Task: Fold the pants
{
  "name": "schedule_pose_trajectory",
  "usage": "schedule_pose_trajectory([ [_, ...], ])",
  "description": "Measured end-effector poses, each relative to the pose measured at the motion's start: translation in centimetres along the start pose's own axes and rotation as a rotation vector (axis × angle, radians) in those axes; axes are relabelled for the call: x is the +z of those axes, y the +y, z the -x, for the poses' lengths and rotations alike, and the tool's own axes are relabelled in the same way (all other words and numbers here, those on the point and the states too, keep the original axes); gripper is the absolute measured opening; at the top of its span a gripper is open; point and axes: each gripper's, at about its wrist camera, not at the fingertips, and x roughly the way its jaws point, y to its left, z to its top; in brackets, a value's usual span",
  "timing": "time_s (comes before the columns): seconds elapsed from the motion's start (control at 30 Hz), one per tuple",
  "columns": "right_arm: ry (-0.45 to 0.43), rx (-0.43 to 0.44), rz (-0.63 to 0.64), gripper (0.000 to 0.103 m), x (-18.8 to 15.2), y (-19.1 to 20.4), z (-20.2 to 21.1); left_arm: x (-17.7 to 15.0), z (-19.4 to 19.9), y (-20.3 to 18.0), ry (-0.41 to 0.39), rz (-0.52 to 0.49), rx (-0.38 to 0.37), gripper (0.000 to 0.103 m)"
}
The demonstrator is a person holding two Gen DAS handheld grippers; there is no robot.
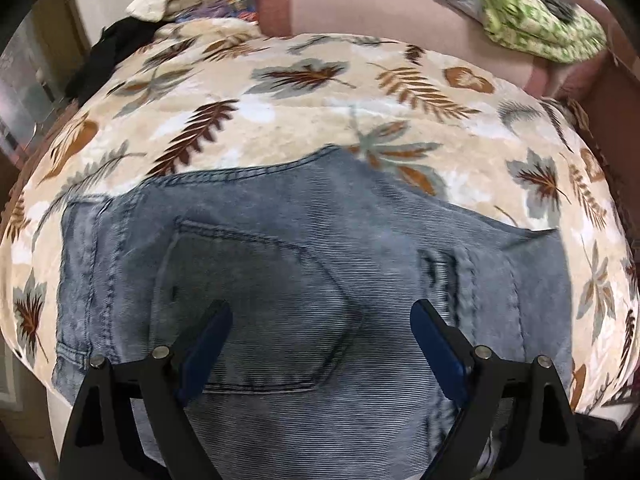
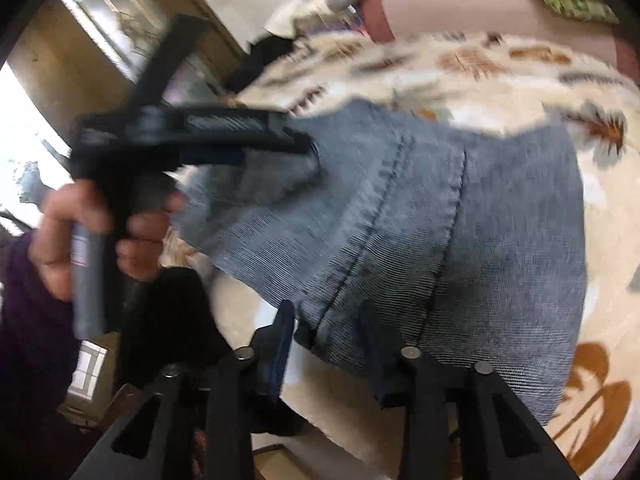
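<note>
Left wrist view: folded denim pants (image 1: 304, 280) lie on the leaf-print bed blanket (image 1: 280, 92), left hand-held gripper (image 1: 320, 340) spread empty above the back pocket, right hand-held gripper (image 2: 326, 340) part-open astride the near seam edge, presumably for regrasping.

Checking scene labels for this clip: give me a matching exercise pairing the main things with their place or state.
Things:
1. jeans
2. leaf-print blanket
3. green patterned cloth
4. left tongs

Place or state:
A. wide open, nothing gripped
B. spread underneath the denim
C. bunched at the far right, beyond the blanket
D. lying flat, back pocket facing up

Pairs: 1-D, 2-B, 3-C, 4-A
</note>
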Motion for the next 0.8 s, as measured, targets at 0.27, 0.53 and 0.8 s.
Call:
schedule_pose_trajectory([
  [0.27,-0.073,-0.156,-0.145,0.042,-0.3,-4.6,2.5,-0.1,-1.6,-3.2,0.033,-0.059,-0.005,0.091],
  [0.53,0.033,-0.268,-0.026,0.041,-0.3,-3.1,-0.2,-1.5,-3.9,-5.8,0.009,-0.166,0.136,0.092],
  [0.8,0.059,-0.24,0.006,0.042,-0.4,-1.7,-1.4,-0.7,-4.5,-5.9,0.047,-0.137,-0.089,0.048],
])
